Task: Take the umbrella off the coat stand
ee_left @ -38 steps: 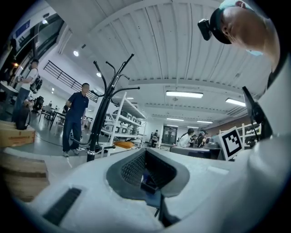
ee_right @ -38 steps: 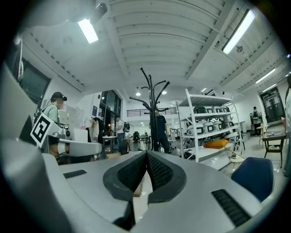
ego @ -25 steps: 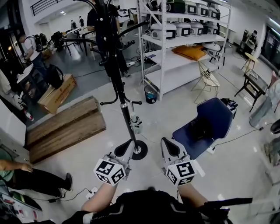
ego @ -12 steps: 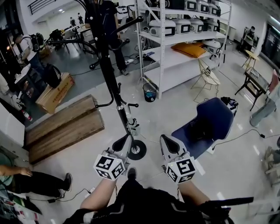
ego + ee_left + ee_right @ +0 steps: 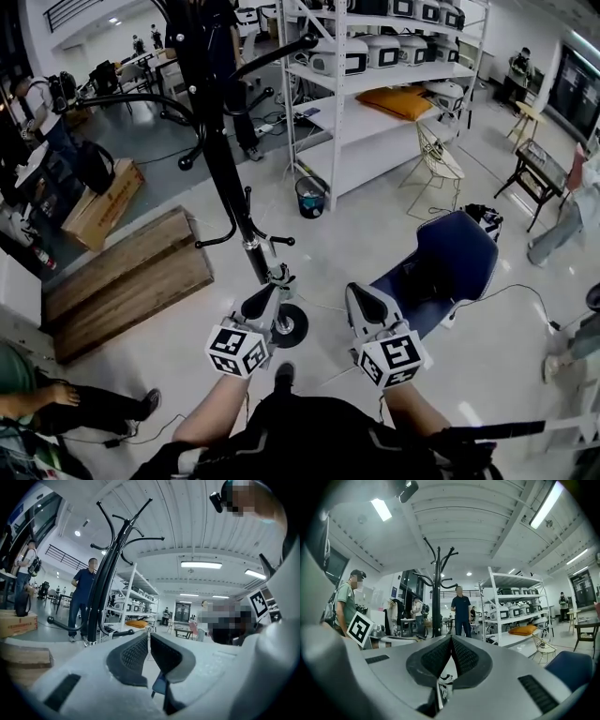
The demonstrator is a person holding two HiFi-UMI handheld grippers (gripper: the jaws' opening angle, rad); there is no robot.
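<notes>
Black and folded, the umbrella [image 5: 208, 94] is hung close along the upper pole of the coat stand [image 5: 437, 602], whose round base [image 5: 292, 326] is set on the pale floor [image 5: 375, 225]. Both tongs are held level and low in front of the person, side by side and apart from each other. The left tongs [image 5: 262, 302] are seen just before the base in the head view, with the jaws brought together and nothing between them. In the left gripper view the stand is seen to the left of their tips. The right tongs [image 5: 369, 306] are likewise closed and empty, the pads met at the tips, and in the right gripper view the pole is seen just left of and above them. The umbrella is touched by neither. A small white-and-black object [image 5: 281, 277] is seen on the lower pole; what it is cannot be told. White shelving [image 5: 332, 141] with an orange cushion [image 5: 408, 101] is stood behind the stand. A blue chair [image 5: 450, 267] is placed to the right, and wooden boards [image 5: 122, 281] are laid to the left.
</notes>
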